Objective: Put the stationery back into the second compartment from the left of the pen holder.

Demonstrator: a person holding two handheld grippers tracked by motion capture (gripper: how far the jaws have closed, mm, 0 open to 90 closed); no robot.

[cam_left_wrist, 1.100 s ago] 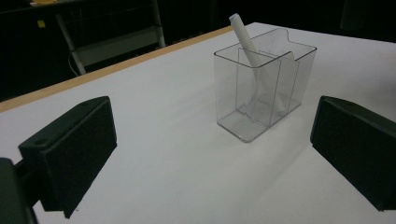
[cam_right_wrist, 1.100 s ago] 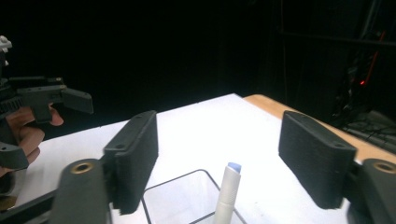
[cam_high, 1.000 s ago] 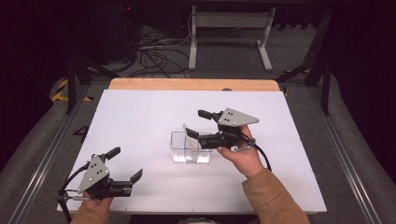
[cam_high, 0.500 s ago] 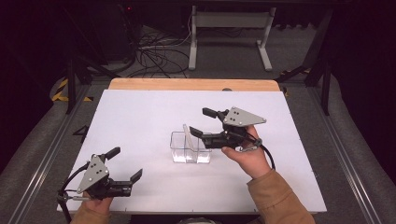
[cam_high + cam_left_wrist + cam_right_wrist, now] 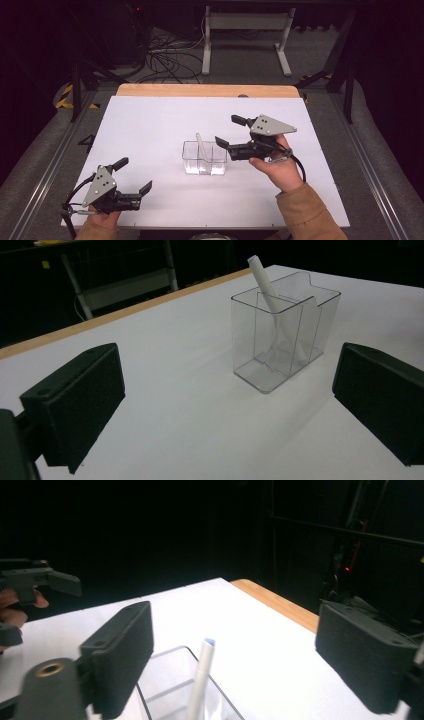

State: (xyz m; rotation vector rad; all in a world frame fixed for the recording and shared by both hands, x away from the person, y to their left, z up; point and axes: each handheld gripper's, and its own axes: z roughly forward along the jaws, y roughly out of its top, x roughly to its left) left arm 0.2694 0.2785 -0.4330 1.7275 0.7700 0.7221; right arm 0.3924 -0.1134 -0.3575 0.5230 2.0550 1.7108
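The clear container (image 5: 204, 158) is standing upright near the middle of the white tabletop (image 5: 150, 130), with the white pen (image 5: 202, 146) leaning inside it, seemingly in a rear compartment, though the clear walls make that hard to judge. The right claw (image 5: 231, 132) is hovering just beside the container, its jaws having just been opening, nothing between them. The left claw (image 5: 134, 176) is resting open and empty near the tabletop's front left corner.

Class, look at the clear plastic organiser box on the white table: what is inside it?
Inside the clear plastic organiser box stands one white pen-like stick, leaning, its top poking above the rim. Clear dividers split the box; the other compartments look empty. The stick's lower end is blurred behind the plastic.
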